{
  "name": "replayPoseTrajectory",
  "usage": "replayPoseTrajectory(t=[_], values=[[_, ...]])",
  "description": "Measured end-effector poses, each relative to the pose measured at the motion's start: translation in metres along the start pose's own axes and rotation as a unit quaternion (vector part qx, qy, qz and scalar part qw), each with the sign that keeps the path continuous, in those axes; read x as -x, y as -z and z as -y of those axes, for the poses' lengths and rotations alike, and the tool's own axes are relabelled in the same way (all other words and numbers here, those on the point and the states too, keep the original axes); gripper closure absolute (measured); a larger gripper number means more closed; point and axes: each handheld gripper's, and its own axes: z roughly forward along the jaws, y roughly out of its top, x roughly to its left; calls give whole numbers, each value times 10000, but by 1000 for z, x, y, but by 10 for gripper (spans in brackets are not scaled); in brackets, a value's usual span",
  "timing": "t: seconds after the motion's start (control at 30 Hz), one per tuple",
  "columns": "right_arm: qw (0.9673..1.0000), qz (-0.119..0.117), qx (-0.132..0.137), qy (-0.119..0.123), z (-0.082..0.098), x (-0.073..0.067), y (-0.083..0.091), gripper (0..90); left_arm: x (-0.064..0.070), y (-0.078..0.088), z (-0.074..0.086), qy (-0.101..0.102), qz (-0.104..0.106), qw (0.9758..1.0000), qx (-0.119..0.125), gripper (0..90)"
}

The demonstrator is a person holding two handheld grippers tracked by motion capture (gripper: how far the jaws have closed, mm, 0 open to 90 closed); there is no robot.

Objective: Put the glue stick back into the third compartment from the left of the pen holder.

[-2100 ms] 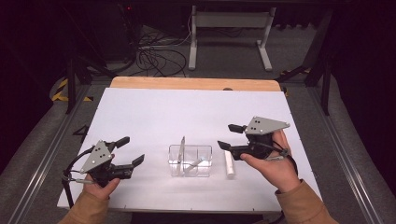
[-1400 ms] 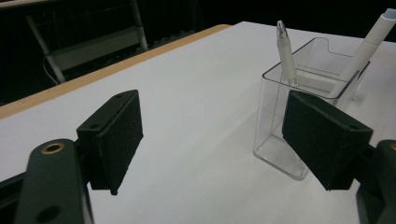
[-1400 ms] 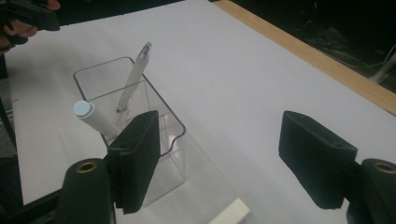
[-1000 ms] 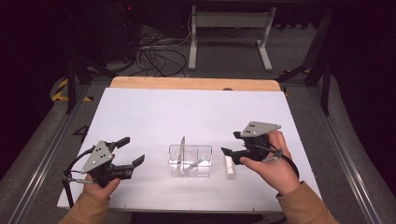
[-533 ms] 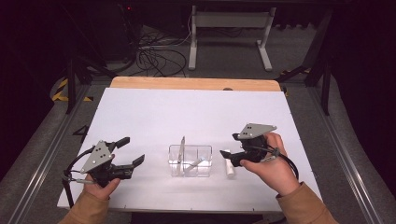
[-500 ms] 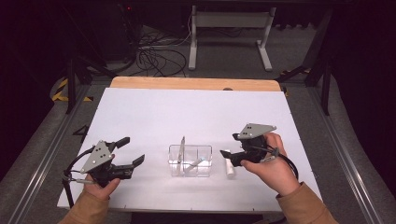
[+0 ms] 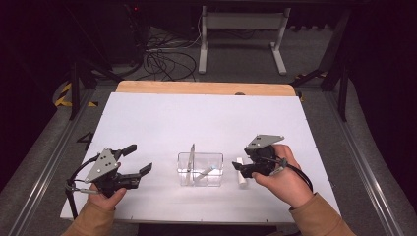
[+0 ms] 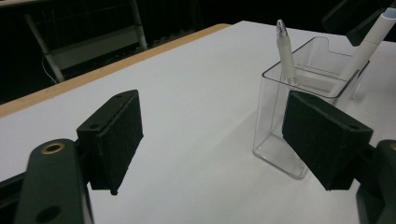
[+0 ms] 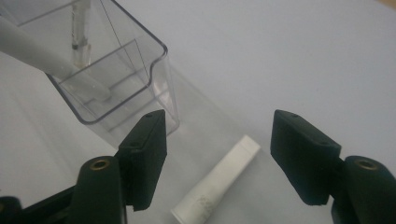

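A clear plastic holder point(image 7: 200, 168) stands mid-table with a white pen point(image 7: 192, 156) leaning upright in it and another pen point(image 7: 206, 172) lying slanted inside. Just right of it a short white pen-like cylinder point(image 7: 240, 173) lies flat on the table. My right gripper point(image 7: 241, 161) hovers low over that cylinder. In the right gripper view the cylinder point(image 9: 217, 184) lies between the two pads point(image 9: 144, 154), touching neither; the jaws have just been closing. My left gripper point(image 7: 141, 158) is held left of the holder, open with nothing between its pads point(image 8: 114, 140), pointing at the holder point(image 8: 280, 121).
The white tabletop point(image 7: 206, 118) has a wooden strip point(image 7: 206, 87) along its far edge. Beyond it are a dark floor with cables point(image 7: 162, 59) and a metal stand point(image 7: 241, 29). Metal rails run along both sides of the table.
My right gripper has come down and slightly left, from above the table to just over the white cylinder, and its jaws have narrowed a little. The left gripper has stayed put.
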Motion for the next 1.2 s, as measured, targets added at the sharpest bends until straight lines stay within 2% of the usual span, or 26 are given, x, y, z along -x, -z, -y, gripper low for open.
replayPoseTrajectory(t=[0.3,0.43,0.63,0.8,0.93,1.03,1.2], values=[[9970,154,-545,-521,5,-3,-12,448,0,0,0,-19,-13,10000,11,212],[9930,138,-745,-911,7,-2,-15,479,0,0,0,-22,-12,10000,5,212],[9874,148,-972,-1242,7,-3,-21,500,0,0,0,-30,-12,10000,3,212],[9811,190,-1198,-1505,8,-4,-25,511,0,0,0,-32,-10,10000,3,212],[9744,254,-1378,-1757,9,-4,-28,524,0,1,0,-31,-11,10000,6,212],[9672,279,-1546,-1995,9,-4,-30,538,0,1,0,-30,-13,10000,2,212],[9597,297,-1732,-2193,10,-4,-32,545,0,0,0,-36,-15,10000,-1,212]])
